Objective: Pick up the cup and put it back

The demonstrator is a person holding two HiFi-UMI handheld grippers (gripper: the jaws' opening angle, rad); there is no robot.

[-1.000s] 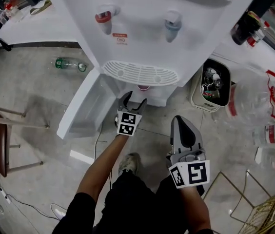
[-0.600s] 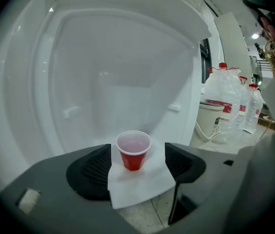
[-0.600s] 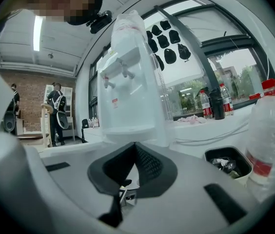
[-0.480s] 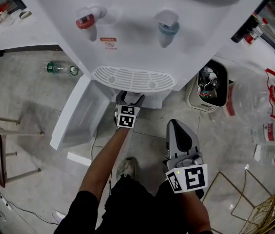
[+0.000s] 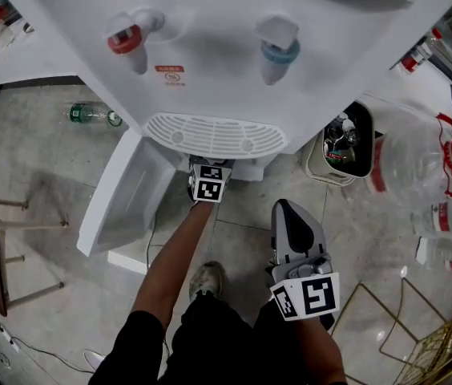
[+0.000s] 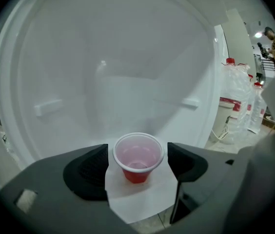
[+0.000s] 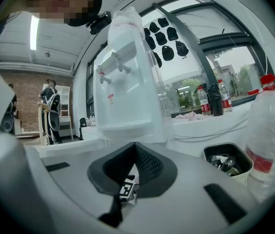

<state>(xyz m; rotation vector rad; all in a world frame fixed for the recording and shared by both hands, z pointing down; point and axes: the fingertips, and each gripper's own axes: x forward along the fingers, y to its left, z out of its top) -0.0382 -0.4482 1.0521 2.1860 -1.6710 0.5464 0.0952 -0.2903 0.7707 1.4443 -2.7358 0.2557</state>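
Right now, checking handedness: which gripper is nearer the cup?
Left. The left gripper, fingers just opening, flanks the cup; the right gripper sits back outside the dispenser.

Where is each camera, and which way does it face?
Head view: on the head, steeply down over the dispenser; arms, left hand-held gripper, right hand-held gripper show.
Left gripper view: on that gripper, into the cabinet at the cup, between jaws that have just been opening.
Right gripper view: level, over shut jaws; shares the dispenser with head view.
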